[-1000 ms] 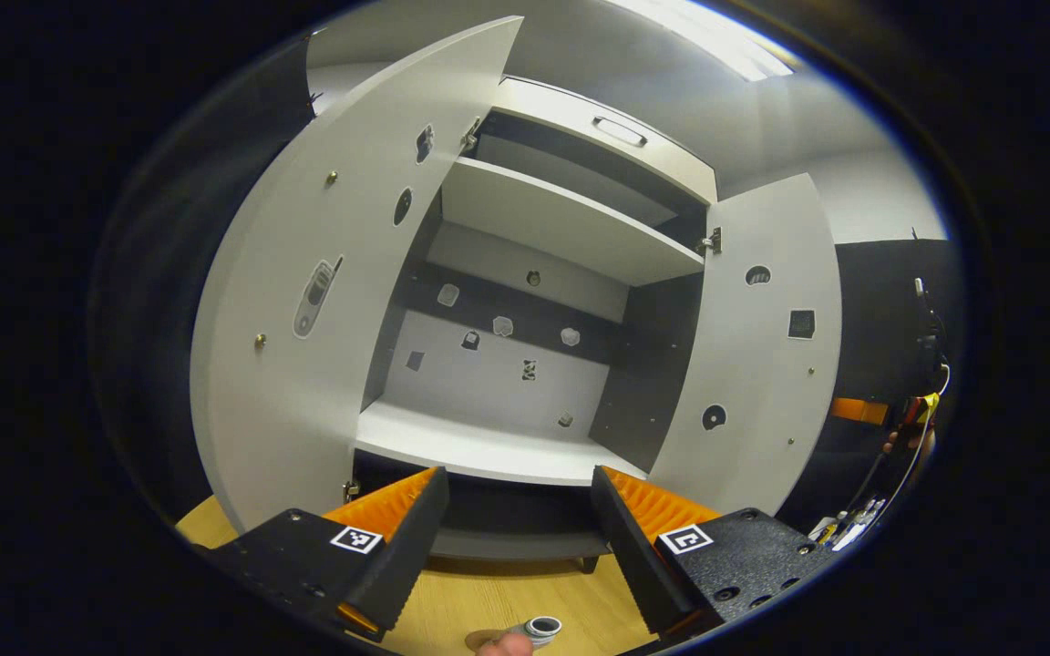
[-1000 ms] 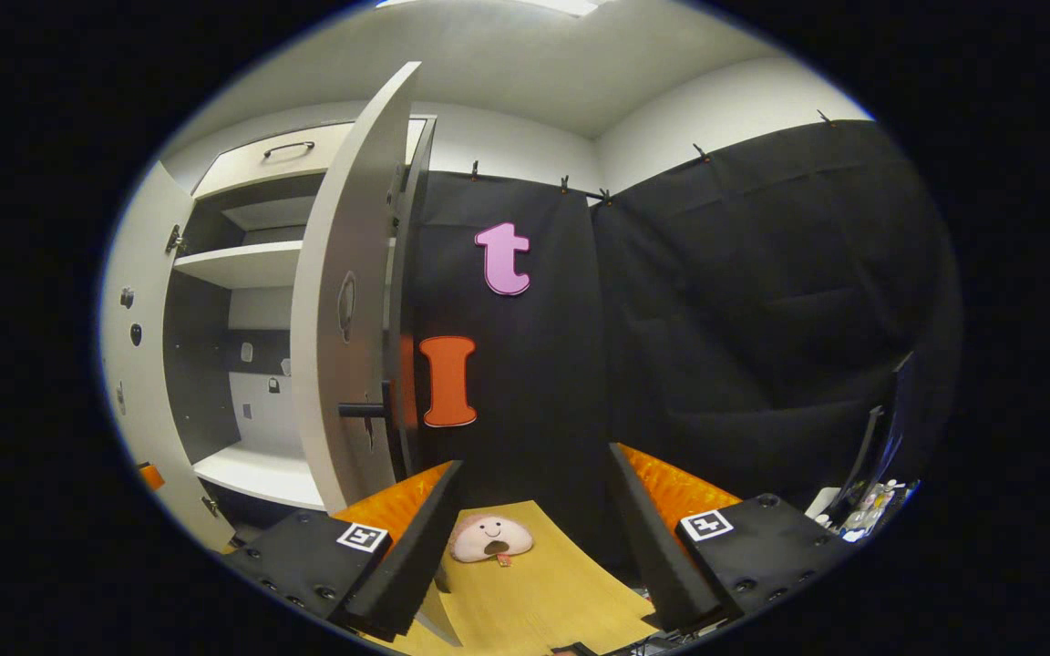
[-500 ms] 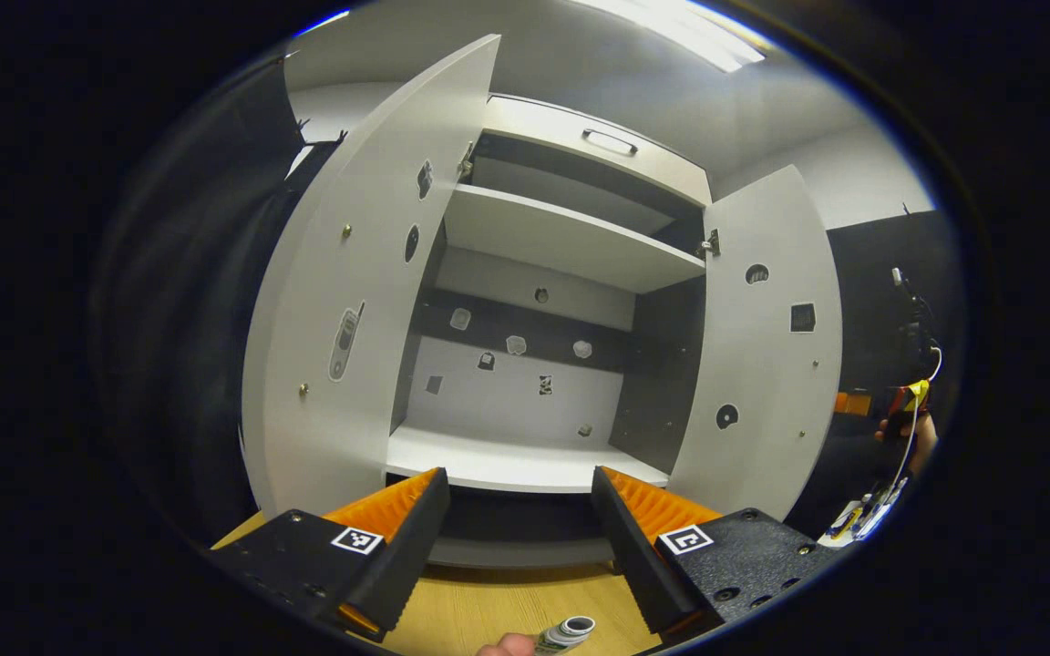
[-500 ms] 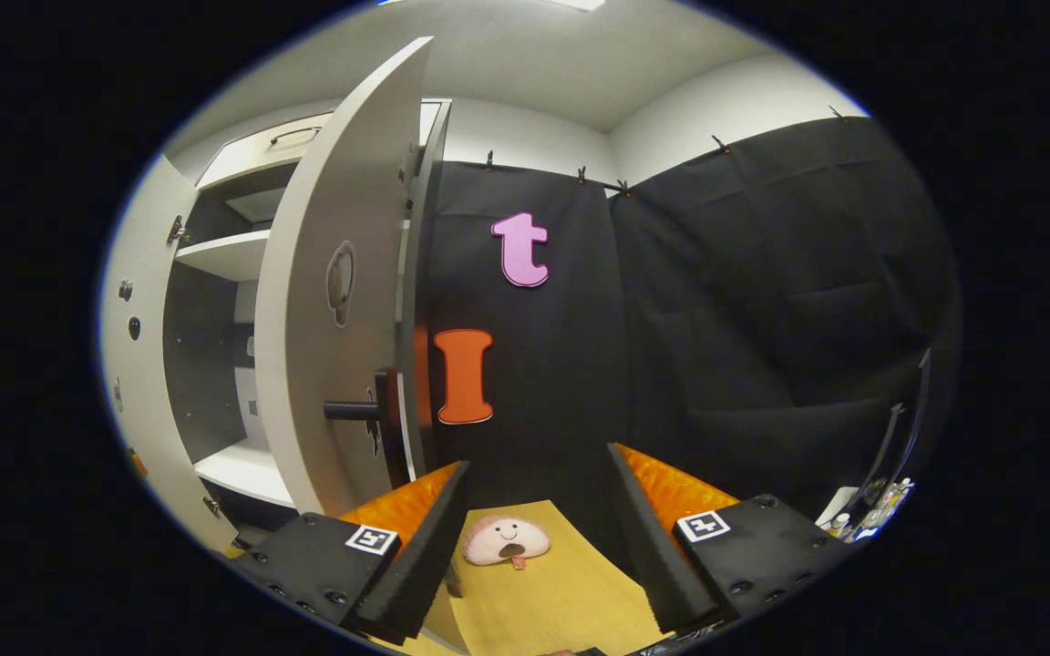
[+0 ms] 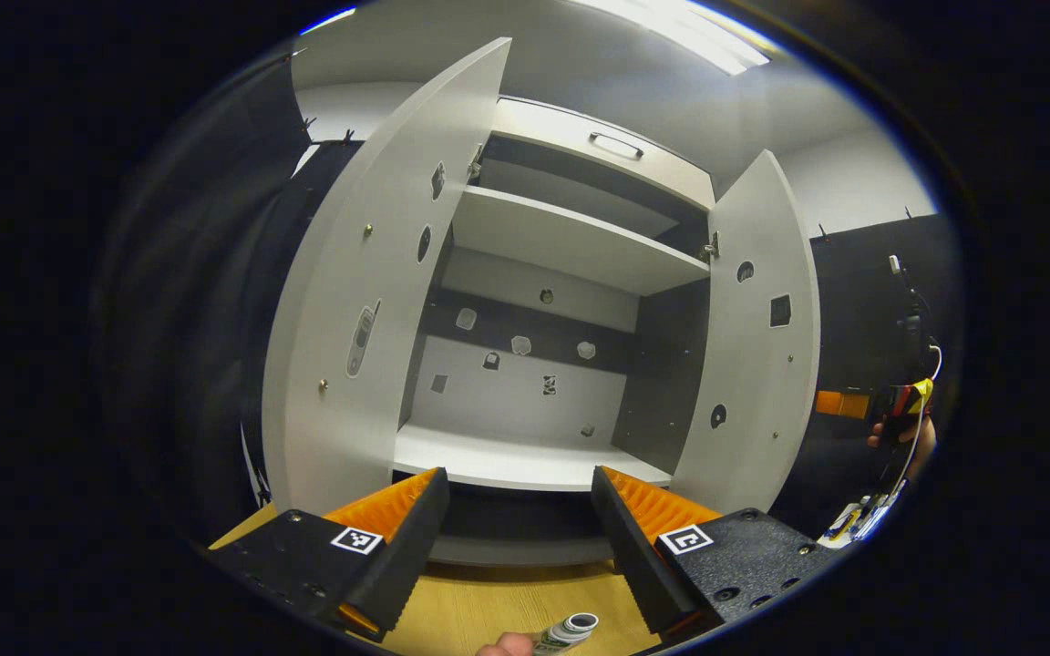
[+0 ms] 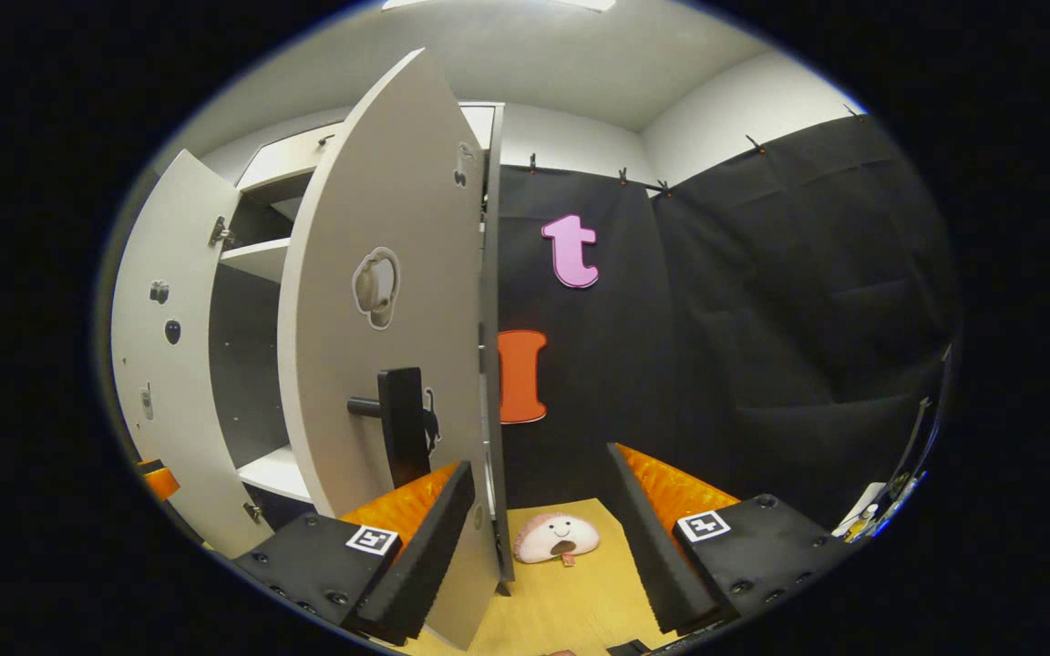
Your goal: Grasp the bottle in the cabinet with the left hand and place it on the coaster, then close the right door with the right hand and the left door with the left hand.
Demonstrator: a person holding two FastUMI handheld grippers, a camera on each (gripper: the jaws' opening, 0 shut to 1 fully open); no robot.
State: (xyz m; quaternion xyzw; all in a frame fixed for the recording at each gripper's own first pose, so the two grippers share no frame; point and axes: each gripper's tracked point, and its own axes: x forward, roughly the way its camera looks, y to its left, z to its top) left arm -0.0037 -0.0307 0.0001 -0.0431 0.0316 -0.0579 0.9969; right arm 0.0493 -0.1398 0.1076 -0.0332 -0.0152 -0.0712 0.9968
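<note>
A: What is the biggest thing before you?

B: The cabinet. In the left gripper view I see it from the front, with white shelves and a dark inside. Both doors stand open. The left door is swung far out. The right door is at an angle, with its edge toward me.

A: And from your other side?

B: In the right gripper view the right door is very near, and its dark handle sticks out just above my left finger. The door's lower edge comes down between my fingers, nearer to the left one. I cannot tell if it touches.

A: How do your claws stand?

B: My left gripper is wide apart and holds nothing. My right gripper is wide apart too, and does not clamp the door.

A: Where is the bottle?

B: The bottle is at the bottom edge of the left gripper view, on the wooden table, below my fingers. I see mainly its top. A pink plush toy lies on the table beside the door.
</note>
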